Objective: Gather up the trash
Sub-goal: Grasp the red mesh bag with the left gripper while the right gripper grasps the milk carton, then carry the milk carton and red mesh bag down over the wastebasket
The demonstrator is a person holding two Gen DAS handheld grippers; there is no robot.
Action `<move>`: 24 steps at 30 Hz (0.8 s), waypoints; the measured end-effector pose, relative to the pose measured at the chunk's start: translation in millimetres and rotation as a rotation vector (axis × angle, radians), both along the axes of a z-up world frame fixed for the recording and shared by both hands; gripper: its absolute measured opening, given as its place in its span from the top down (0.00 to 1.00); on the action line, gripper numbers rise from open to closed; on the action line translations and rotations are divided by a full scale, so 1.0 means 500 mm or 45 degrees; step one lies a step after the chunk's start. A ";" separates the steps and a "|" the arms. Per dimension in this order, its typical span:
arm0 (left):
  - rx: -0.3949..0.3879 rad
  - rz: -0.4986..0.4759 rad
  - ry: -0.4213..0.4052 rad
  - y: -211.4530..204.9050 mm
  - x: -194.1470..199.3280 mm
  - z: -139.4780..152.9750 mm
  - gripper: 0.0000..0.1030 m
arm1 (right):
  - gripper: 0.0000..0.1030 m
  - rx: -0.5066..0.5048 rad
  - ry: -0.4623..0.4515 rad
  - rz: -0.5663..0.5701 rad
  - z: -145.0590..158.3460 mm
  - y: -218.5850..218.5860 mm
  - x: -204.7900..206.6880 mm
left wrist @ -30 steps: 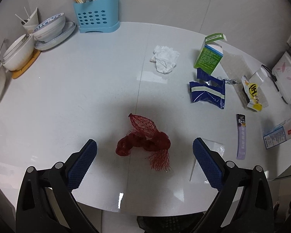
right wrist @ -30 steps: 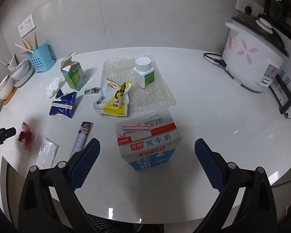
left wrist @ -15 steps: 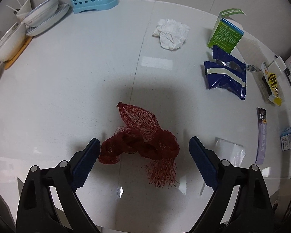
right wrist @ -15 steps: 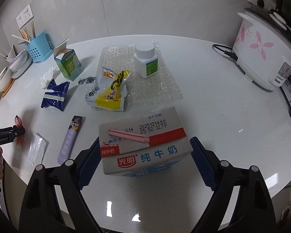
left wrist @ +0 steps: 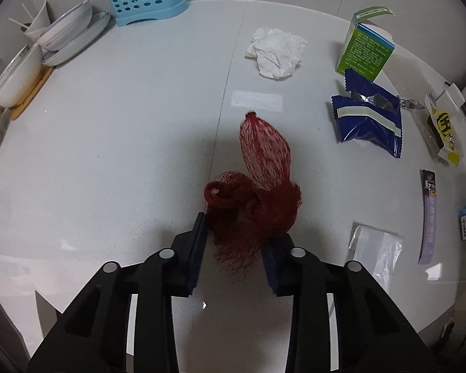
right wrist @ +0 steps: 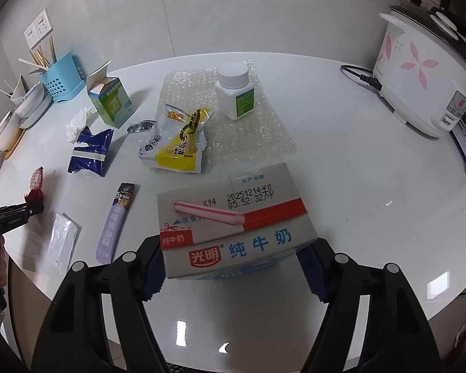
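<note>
Both claws loaded, trash in each.
Left claw [left wrist: 234, 245] pinched on red net [left wrist: 258, 199], right claw [right wrist: 230, 267] clamped across milk carton [right wrist: 233, 214]; gripped low, probably for lifting off tabletop [right wrist: 357, 161].

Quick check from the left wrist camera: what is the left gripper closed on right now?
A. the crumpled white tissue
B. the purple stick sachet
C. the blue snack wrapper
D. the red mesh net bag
D. The left gripper has its fingers pinched in on the bunched red mesh net bag, whose frayed end hangs between them, while the other trash lies apart on the table.
</note>
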State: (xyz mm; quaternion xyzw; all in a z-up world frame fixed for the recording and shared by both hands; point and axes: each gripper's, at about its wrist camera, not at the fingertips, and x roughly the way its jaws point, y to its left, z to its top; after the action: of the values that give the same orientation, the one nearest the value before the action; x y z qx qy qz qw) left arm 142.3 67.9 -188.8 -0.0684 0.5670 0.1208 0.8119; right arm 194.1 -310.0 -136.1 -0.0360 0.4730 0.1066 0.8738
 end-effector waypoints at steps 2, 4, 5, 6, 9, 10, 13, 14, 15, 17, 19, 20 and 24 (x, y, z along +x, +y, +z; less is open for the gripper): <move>-0.013 -0.001 -0.001 0.000 0.000 0.003 0.82 | 0.34 -0.004 -0.009 -0.001 0.004 0.002 -0.004; -0.037 0.001 -0.023 0.004 -0.001 0.009 0.83 | 0.34 -0.003 -0.017 0.001 0.010 0.002 -0.008; -0.038 -0.001 -0.037 0.004 -0.002 0.015 0.83 | 0.34 -0.002 -0.022 0.001 0.013 0.002 -0.011; -0.037 -0.005 -0.050 0.004 -0.004 0.020 0.83 | 0.34 -0.002 -0.027 0.001 0.016 0.002 -0.014; -0.046 -0.018 -0.073 -0.002 -0.007 0.032 0.85 | 0.34 -0.003 -0.034 0.003 0.021 0.001 -0.020; -0.044 -0.018 -0.082 -0.005 -0.012 0.038 0.85 | 0.34 -0.001 -0.036 0.003 0.022 0.000 -0.022; -0.051 -0.020 -0.102 -0.010 -0.024 0.055 0.85 | 0.34 0.004 -0.043 0.002 0.028 -0.002 -0.029; -0.053 -0.020 -0.113 -0.011 -0.028 0.060 0.85 | 0.34 0.005 -0.044 0.002 0.030 -0.002 -0.031; -0.053 -0.023 -0.119 -0.011 -0.028 0.065 0.85 | 0.34 0.006 -0.047 0.002 0.033 -0.001 -0.033; -0.054 -0.032 -0.128 -0.040 -0.053 0.088 0.86 | 0.34 0.005 -0.052 0.003 0.038 -0.001 -0.036; -0.056 -0.046 -0.148 -0.052 -0.063 0.105 0.86 | 0.34 0.004 -0.059 0.002 0.044 0.001 -0.040; -0.053 -0.052 -0.155 -0.056 -0.067 0.115 0.86 | 0.34 0.006 -0.064 0.001 0.049 0.003 -0.043; -0.064 -0.073 -0.177 -0.071 -0.083 0.150 0.86 | 0.34 0.008 -0.084 0.002 0.069 0.012 -0.057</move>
State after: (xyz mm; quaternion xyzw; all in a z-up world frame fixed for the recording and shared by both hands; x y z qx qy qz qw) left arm 101.0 32.4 -113.6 -0.0807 0.5140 0.0781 0.8504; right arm 165.5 -303.8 -101.7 -0.0372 0.4436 0.1075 0.8890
